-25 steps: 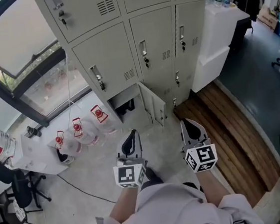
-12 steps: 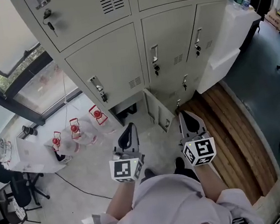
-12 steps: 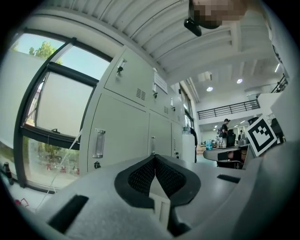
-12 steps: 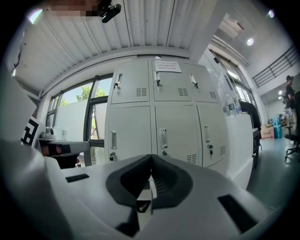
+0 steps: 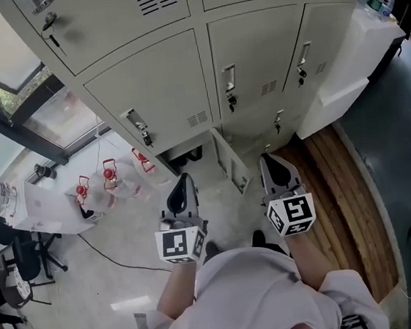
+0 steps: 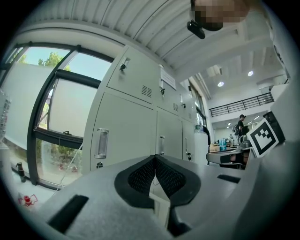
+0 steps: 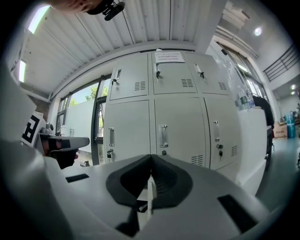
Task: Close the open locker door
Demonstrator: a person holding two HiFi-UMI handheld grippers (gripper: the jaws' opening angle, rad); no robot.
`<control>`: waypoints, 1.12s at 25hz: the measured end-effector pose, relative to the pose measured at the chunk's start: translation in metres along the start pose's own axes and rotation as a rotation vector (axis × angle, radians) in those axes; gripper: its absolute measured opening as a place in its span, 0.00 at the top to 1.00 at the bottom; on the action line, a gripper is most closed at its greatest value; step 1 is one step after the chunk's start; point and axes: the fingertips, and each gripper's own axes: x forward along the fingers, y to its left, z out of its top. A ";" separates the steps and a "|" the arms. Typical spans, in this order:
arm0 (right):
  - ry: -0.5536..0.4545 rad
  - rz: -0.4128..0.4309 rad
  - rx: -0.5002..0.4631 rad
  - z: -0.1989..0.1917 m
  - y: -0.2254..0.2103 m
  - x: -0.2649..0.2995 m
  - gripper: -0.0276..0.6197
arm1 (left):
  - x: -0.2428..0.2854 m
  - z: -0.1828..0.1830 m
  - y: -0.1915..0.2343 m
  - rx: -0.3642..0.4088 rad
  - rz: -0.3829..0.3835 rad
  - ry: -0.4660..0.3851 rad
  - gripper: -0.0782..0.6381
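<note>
Bottom locker door [image 5: 230,163] open, water jugs [image 5: 112,190] left, wood planks [image 5: 339,174] right

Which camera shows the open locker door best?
The head view: the open locker door stands ajar on the bottom row, seen from above. Both gripper views show only a thin pale edge of it behind their jaws.

head view: person steps nearer, lockers [image 5: 152,85] fill more of the frame | open locker door [image 5: 232,161]: now closer ahead of left gripper [image 5: 183,179] and right gripper [image 5: 268,160] | water jugs [image 5: 110,180]: drift left in the frame
</note>
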 end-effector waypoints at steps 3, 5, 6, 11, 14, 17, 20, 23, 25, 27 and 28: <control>0.013 0.010 0.002 -0.004 -0.003 0.003 0.94 | 0.002 -0.001 -0.003 0.000 0.009 0.004 0.88; 0.015 0.014 -0.003 -0.005 -0.003 0.005 0.94 | 0.003 -0.002 -0.003 0.003 0.010 0.007 0.88; 0.017 0.019 -0.006 -0.006 -0.003 0.007 0.94 | 0.003 -0.003 -0.003 0.004 0.011 0.009 0.88; 0.052 0.046 -0.010 -0.018 0.000 0.008 0.93 | 0.003 -0.007 -0.006 0.001 0.008 0.022 0.88; 0.086 0.044 0.007 -0.031 -0.001 0.011 0.73 | 0.003 -0.009 -0.004 0.003 0.008 0.028 0.88; 0.133 0.070 0.014 -0.050 -0.001 0.015 0.70 | 0.003 -0.008 -0.002 0.004 0.010 0.026 0.88; 0.196 0.099 -0.001 -0.079 0.000 0.018 0.66 | 0.003 -0.008 -0.001 0.005 0.014 0.026 0.88; 0.260 0.124 -0.009 -0.112 0.003 0.022 0.63 | 0.001 -0.008 0.005 0.012 0.021 0.031 0.88; 0.315 0.134 -0.018 -0.137 0.006 0.024 0.62 | -0.002 -0.008 0.009 0.012 0.028 0.033 0.88; 0.378 0.145 -0.025 -0.161 0.007 0.024 0.62 | -0.004 -0.008 0.011 0.011 0.036 0.033 0.88; 0.405 0.150 -0.027 -0.171 0.007 0.024 0.62 | -0.005 -0.008 0.011 0.011 0.039 0.033 0.88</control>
